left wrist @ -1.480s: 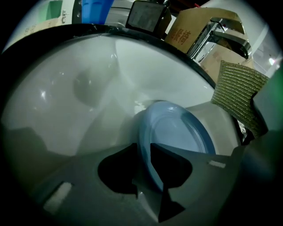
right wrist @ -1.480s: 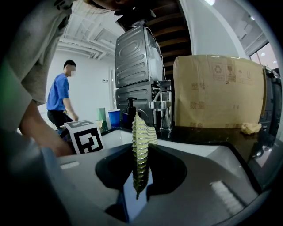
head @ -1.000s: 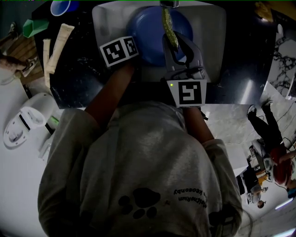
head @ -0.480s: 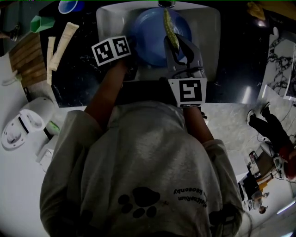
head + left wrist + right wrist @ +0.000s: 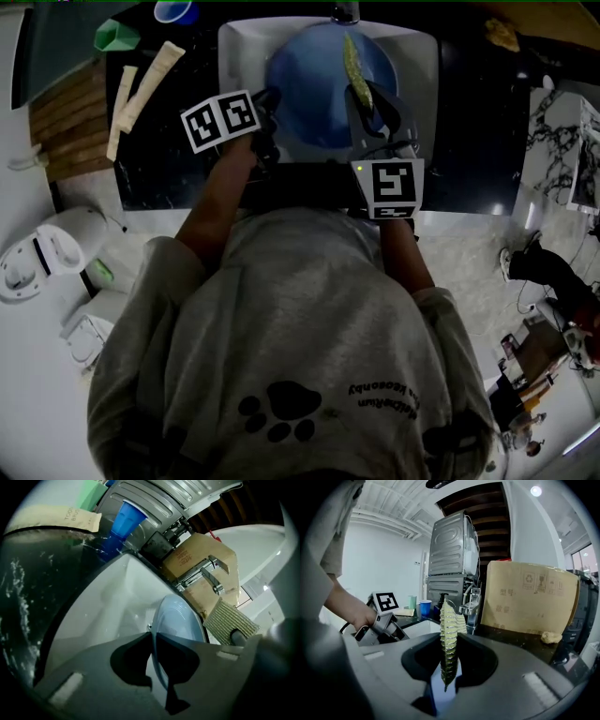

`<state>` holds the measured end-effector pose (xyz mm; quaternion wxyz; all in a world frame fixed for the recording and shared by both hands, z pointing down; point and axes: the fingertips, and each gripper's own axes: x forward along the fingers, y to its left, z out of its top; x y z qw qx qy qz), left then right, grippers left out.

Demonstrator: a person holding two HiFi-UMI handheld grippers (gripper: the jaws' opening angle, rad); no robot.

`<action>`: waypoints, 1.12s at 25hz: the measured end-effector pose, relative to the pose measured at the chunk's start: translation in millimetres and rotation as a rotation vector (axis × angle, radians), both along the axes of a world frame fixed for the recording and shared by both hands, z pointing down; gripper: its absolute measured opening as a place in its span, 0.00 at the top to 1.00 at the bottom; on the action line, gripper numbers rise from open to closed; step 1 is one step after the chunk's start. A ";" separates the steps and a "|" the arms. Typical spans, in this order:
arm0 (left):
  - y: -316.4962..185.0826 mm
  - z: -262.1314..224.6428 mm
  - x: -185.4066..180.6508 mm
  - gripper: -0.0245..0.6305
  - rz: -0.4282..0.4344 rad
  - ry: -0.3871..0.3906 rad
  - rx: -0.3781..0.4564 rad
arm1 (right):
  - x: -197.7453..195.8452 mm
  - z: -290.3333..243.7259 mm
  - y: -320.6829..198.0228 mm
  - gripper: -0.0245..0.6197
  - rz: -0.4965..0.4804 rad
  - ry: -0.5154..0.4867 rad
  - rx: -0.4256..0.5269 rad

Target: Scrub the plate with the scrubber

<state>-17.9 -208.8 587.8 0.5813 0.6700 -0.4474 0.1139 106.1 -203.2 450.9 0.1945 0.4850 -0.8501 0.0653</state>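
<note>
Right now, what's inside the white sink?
A blue plate, its rim pinched in the left gripper, with the green scrubber in the right gripper over it. The plate covers most of the sink bottom, so anything beneath is hidden.

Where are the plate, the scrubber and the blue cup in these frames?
plate (image 5: 309, 94): head view, middle of its blue face.
scrubber (image 5: 447, 639): right gripper view, middle of its ribbed edge.
cup (image 5: 125, 524): left gripper view, its blue side wall.
</note>
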 end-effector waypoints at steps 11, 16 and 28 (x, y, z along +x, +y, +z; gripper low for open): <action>35.3 -58.0 -3.0 0.93 0.006 0.023 0.159 | -18.3 -21.7 36.4 0.85 -0.160 0.345 0.068; 45.8 -83.7 -7.6 0.93 -0.006 0.014 0.232 | -40.1 -35.0 54.3 0.85 -0.277 0.517 0.140; 53.3 -155.5 -28.4 0.93 -0.015 -0.137 0.495 | -66.5 -63.4 56.2 0.85 -0.387 0.855 0.330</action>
